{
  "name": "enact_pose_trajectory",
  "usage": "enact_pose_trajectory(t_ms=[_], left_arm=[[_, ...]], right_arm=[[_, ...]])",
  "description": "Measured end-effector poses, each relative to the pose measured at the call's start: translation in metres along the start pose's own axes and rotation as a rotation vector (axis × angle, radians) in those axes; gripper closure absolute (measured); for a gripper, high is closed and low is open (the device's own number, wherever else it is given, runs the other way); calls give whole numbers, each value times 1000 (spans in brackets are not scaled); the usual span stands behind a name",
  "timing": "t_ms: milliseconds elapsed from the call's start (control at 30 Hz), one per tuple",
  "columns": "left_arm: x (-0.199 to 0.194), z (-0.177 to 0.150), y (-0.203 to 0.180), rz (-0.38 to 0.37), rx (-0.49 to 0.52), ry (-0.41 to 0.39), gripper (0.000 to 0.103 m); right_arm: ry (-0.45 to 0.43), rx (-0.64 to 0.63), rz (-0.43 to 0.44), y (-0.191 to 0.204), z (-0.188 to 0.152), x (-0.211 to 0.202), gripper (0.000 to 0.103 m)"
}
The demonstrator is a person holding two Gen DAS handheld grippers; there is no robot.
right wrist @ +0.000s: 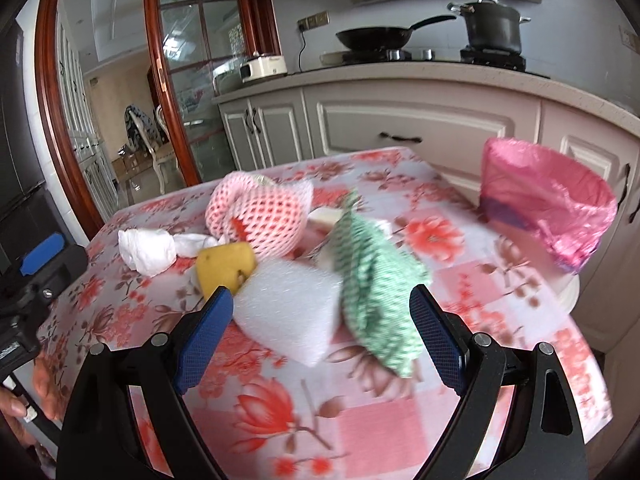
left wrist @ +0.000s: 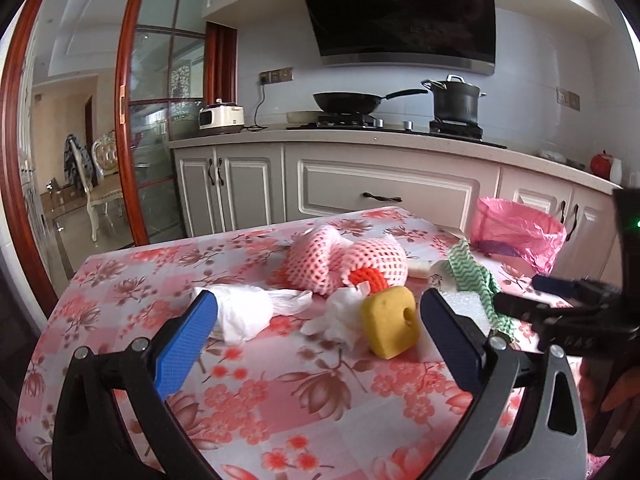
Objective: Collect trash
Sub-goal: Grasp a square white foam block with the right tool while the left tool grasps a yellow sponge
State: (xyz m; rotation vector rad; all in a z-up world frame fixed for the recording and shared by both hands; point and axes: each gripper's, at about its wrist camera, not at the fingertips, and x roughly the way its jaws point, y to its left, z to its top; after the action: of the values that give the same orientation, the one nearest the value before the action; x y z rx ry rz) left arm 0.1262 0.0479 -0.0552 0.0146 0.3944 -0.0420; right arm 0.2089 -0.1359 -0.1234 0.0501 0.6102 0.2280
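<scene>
Trash heaped mid-tabletop, lined bin at the far right edge, both tools spread and empty.

Tabletop [right wrist: 376,424] with floral cloth: near half bare, good room to come in low; its far edge falls off toward the cabinets. Pink-lined bin [right wrist: 548,200] sits at the far right edge, mouth tipped toward the pile, likely placed for short drops. Pink foam fruit net [right wrist: 260,216] tops the heap, resting against the yellow sponge [right wrist: 224,266]. White foam block [right wrist: 288,316] and green-patterned cloth [right wrist: 376,300] lie nearest, touching each other, between the right tool's [right wrist: 322,316] fingers, which stand wide apart, gripping nothing. Crumpled white bag [left wrist: 244,314] lies just beside the left tool's [left wrist: 318,320] left finger; fingers apart, sponge and tissue wad [left wrist: 340,316] between them, unclamped. Judgement: first picks not yet made; cloth may drag the block along.
</scene>
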Motion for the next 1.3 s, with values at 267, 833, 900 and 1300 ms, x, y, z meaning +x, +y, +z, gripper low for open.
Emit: enact_pose_trajectory(t_ms=[267, 833, 900, 1300], left_arm=[[-8, -8, 17, 19, 2, 0, 5], [-2, -16, 33, 30, -34, 42, 5], [3, -16, 31, 25, -33, 58, 5], [47, -21, -3, -42, -29, 162, 5]], right_arm=[[53, -14, -30, 29, -2, 30, 18], [123, -8, -85, 40, -6, 64, 35], [120, 0, -52, 37, -6, 59, 36], [-21, -25, 33, 9, 2, -1, 37]])
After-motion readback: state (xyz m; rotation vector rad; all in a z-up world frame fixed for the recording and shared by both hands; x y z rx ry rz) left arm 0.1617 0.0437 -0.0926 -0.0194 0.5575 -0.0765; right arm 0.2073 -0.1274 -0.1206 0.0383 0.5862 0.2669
